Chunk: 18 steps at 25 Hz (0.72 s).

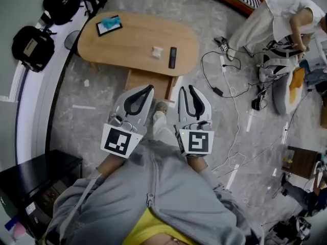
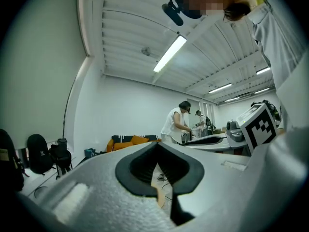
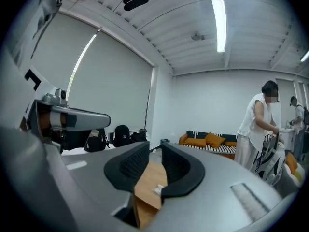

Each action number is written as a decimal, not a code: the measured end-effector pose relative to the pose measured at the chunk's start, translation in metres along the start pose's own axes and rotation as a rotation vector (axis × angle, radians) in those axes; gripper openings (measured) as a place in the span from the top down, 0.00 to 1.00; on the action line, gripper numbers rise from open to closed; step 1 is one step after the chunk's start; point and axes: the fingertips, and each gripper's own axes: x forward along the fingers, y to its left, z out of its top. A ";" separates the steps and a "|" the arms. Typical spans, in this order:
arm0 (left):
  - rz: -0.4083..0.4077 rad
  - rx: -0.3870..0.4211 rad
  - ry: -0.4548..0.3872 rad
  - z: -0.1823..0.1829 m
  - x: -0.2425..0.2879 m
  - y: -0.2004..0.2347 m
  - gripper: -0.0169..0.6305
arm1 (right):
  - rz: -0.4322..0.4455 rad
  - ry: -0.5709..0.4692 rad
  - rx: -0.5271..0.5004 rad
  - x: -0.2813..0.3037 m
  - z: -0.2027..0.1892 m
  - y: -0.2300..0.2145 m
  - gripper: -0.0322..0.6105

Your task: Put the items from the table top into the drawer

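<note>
**Both grippers empty and short of the table; the items lie ahead.**

The left gripper [image 1: 150, 87] has its jaw tips together on nothing. The right gripper [image 1: 186, 88] stands narrowly apart, also empty. Both point toward the table [image 1: 133, 42], well apart from it. The black remote [image 1: 172, 57] lies ahead of the right gripper, its long axis running away from the person. The white packet [image 1: 157, 51] sits just left of it, and the tablet [image 1: 109, 25] lies far left. The drawer [image 1: 148, 80] under the near edge stands between; whether it is open cannot be told. Floor cables [image 1: 225, 75] lie off right.
</note>
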 end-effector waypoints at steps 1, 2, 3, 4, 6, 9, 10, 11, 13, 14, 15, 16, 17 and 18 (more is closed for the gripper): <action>0.013 -0.001 0.003 -0.002 0.013 0.008 0.97 | 0.001 0.007 -0.001 0.014 -0.004 -0.009 0.83; 0.024 -0.005 0.008 -0.004 0.027 0.016 0.97 | 0.000 0.015 -0.008 0.027 -0.008 -0.020 0.82; 0.033 -0.010 0.015 -0.007 0.041 0.023 0.97 | -0.004 0.025 -0.020 0.040 -0.013 -0.031 0.82; 0.039 -0.016 0.022 -0.011 0.055 0.029 0.97 | -0.005 0.029 -0.032 0.053 -0.017 -0.041 0.82; 0.049 -0.026 0.039 -0.020 0.082 0.042 0.97 | 0.008 0.012 -0.039 0.081 -0.022 -0.058 0.82; 0.059 -0.033 0.077 -0.037 0.121 0.059 0.97 | 0.039 0.032 -0.033 0.120 -0.039 -0.081 0.82; 0.061 -0.033 0.089 -0.042 0.134 0.064 0.97 | 0.049 0.046 -0.031 0.132 -0.047 -0.089 0.81; 0.064 -0.032 0.101 -0.047 0.145 0.069 0.97 | 0.057 0.058 -0.029 0.144 -0.054 -0.096 0.80; 0.067 -0.036 0.125 -0.057 0.164 0.077 0.97 | 0.075 0.088 -0.021 0.163 -0.070 -0.106 0.80; 0.067 -0.040 0.136 -0.062 0.172 0.082 0.97 | 0.083 0.107 -0.016 0.171 -0.079 -0.109 0.80; 0.065 -0.044 0.146 -0.067 0.179 0.086 0.97 | 0.091 0.125 -0.010 0.179 -0.089 -0.112 0.79; 0.063 -0.046 0.153 -0.073 0.186 0.090 0.97 | 0.098 0.144 -0.004 0.187 -0.098 -0.115 0.79; 0.061 -0.046 0.160 -0.078 0.192 0.094 0.97 | 0.104 0.161 0.000 0.194 -0.109 -0.117 0.79; 0.059 -0.047 0.168 -0.084 0.198 0.097 0.97 | 0.110 0.180 0.004 0.201 -0.119 -0.119 0.79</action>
